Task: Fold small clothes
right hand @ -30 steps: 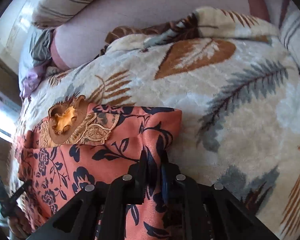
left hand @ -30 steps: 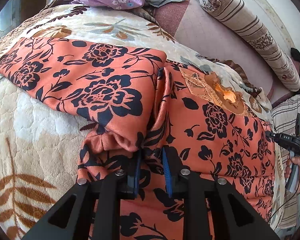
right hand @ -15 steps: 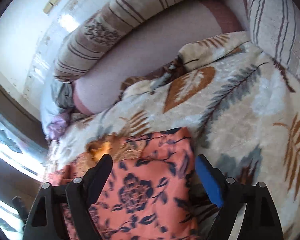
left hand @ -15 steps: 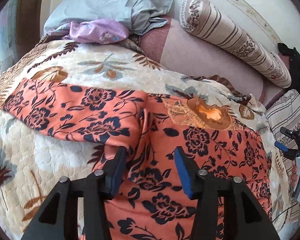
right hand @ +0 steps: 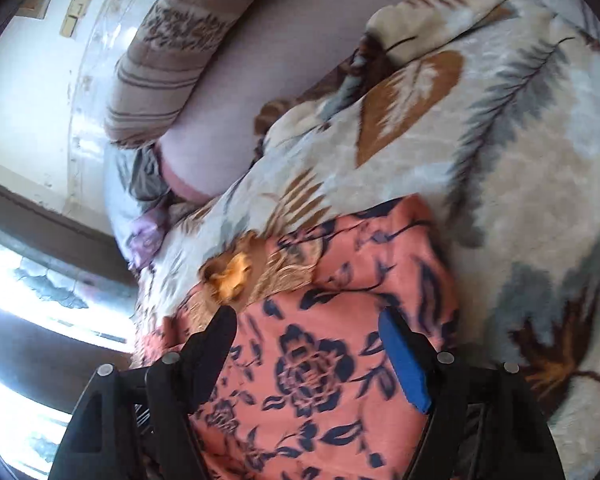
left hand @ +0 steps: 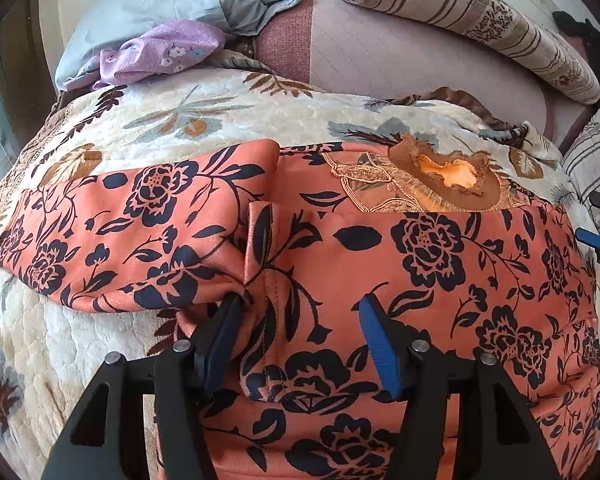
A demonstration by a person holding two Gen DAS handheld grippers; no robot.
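Observation:
An orange top with dark flowers (left hand: 420,260) lies flat on the bed, its brown collar (left hand: 452,176) at the far side and one sleeve (left hand: 120,220) stretched out to the left. My left gripper (left hand: 298,312) hovers over the seam where sleeve meets body. Its jaws are opening, and cloth lies under them without being pinched. In the right wrist view my right gripper (right hand: 306,320) stands over the top's (right hand: 320,380) other side near the collar (right hand: 236,272). Its jaws are wide but closing, with nothing pressed between the pads. This view is blurred.
A cream blanket with leaf prints (left hand: 220,120) covers the bed. At the back lie a pale blue pillow (left hand: 160,0), a purple cloth (left hand: 160,52) and a striped bolster (left hand: 480,20). A bright window (right hand: 20,280) is at the left of the right wrist view.
Both grippers were shut on the orange top and have let it go and opened. Both have drawn back from the cloth, and the right wrist view has tilted.

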